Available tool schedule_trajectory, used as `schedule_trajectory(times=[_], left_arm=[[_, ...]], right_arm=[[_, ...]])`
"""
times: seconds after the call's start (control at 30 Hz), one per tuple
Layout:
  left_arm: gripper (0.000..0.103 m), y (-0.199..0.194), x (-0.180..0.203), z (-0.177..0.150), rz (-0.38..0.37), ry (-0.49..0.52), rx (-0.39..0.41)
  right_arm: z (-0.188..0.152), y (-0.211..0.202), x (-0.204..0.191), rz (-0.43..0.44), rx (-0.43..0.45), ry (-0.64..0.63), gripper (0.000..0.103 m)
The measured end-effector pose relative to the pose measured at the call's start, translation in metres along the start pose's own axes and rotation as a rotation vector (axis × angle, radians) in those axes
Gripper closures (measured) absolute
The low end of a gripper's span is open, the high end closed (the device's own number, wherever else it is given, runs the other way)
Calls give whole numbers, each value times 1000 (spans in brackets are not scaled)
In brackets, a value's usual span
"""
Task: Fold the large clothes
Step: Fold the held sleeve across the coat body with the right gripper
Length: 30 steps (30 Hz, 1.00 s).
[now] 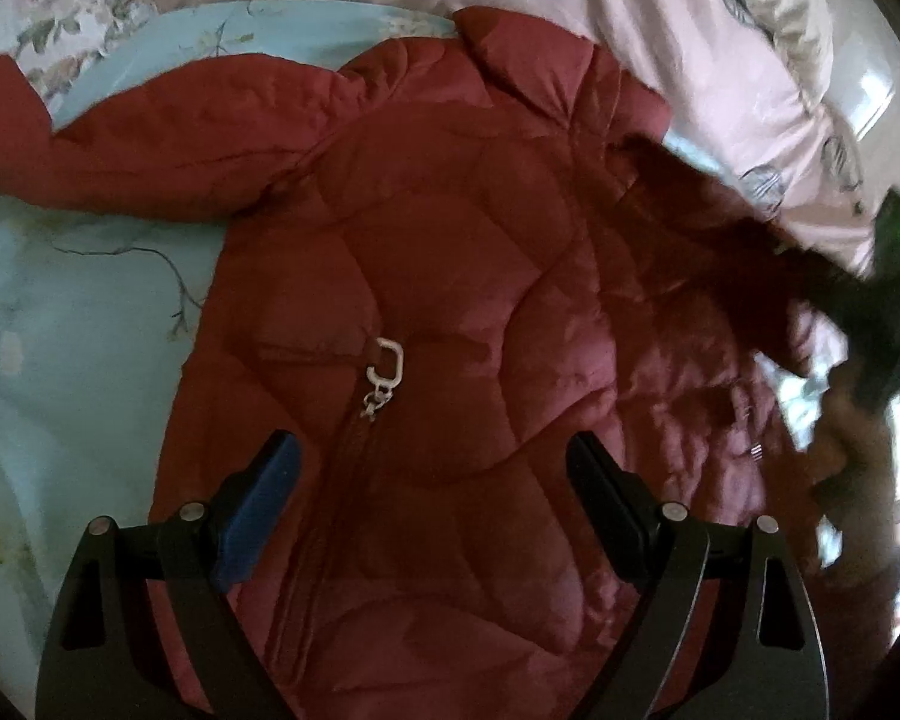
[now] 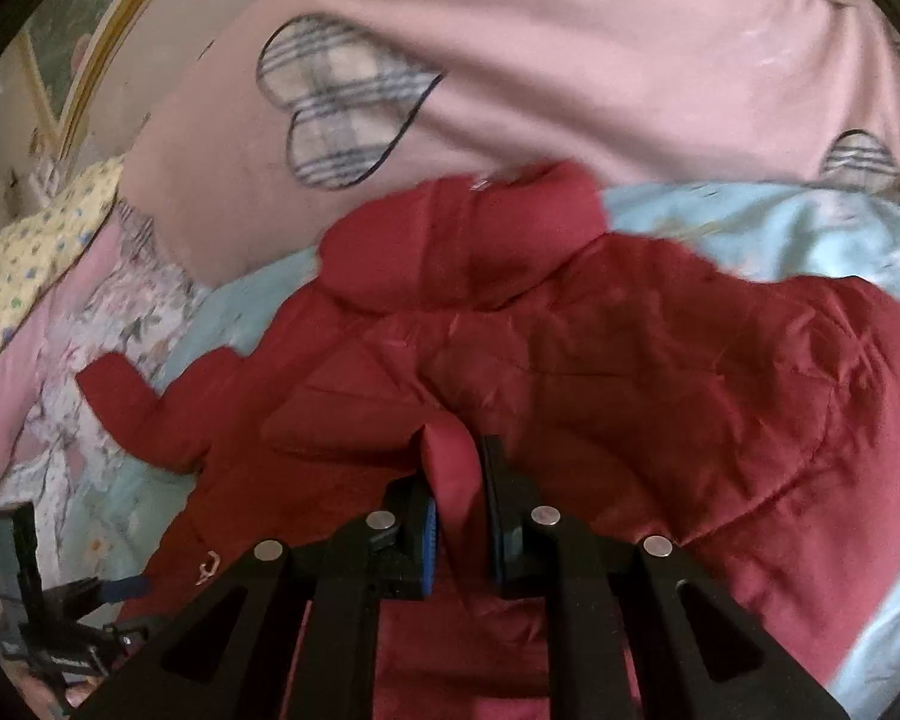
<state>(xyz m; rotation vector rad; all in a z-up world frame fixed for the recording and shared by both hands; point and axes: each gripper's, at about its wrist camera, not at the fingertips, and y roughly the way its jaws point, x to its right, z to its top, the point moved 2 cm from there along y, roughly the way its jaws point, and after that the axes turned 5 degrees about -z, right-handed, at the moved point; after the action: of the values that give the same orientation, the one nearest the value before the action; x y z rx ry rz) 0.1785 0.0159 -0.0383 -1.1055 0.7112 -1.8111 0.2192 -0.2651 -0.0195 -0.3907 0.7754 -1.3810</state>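
Wide apart and holding nothing, the jaws of the left gripper hang over the red puffer jacket. The right gripper has its jaws pinched tight on a fold of the same jacket.

This jacket is big, dark red and puffy, with curvy stitched lines. It lies spread out on a light blue flowered bedsheet. One sleeve sticks out to the side. Its collar points toward a pink quilt with checked hearts.

Only the left view shows the white zipper pull up close, near the middle of the jacket. At its right edge the other gripper is just a dark blur.

Only the right view shows the pinched fold standing up between the pads, and a yellow dotted cloth at the far left.
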Motion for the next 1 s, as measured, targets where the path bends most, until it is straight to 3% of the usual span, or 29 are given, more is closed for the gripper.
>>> schedule_trajectory(times=[0.3, 0.47, 0.63, 0.77, 0.83, 0.9, 0.93, 0.97, 1.0], left_arm=[[12, -1, -14, 57, -248, -96, -5], [12, 16, -25, 90, -313, -141, -24], [12, 53, -46, 111, -385, -242, -102], [12, 71, -42, 122, -450, -261, -132], [22, 74, -37, 124, -478, -252, -141], [60, 76, -30, 127, -481, -229, -144], [70, 75, -29, 128, -461, -215, -137], [87, 74, -29, 130, -445, -201, -127], [89, 74, -29, 132, -453, -198, -124]], right_arm=[[-20, 32, -58, 138, -24, -92, 90], [-30, 45, -89, 201, -29, -188, 89], [-32, 50, -92, 202, -31, -199, 87], [-33, 51, -90, 208, -37, -198, 86], [-33, 53, -91, 207, -41, -197, 85], [-32, 53, -92, 198, -38, -193, 85], [-32, 52, -91, 190, -38, -190, 84], [-31, 51, -88, 196, -42, -178, 83], [-31, 51, -87, 202, -49, -170, 80]])
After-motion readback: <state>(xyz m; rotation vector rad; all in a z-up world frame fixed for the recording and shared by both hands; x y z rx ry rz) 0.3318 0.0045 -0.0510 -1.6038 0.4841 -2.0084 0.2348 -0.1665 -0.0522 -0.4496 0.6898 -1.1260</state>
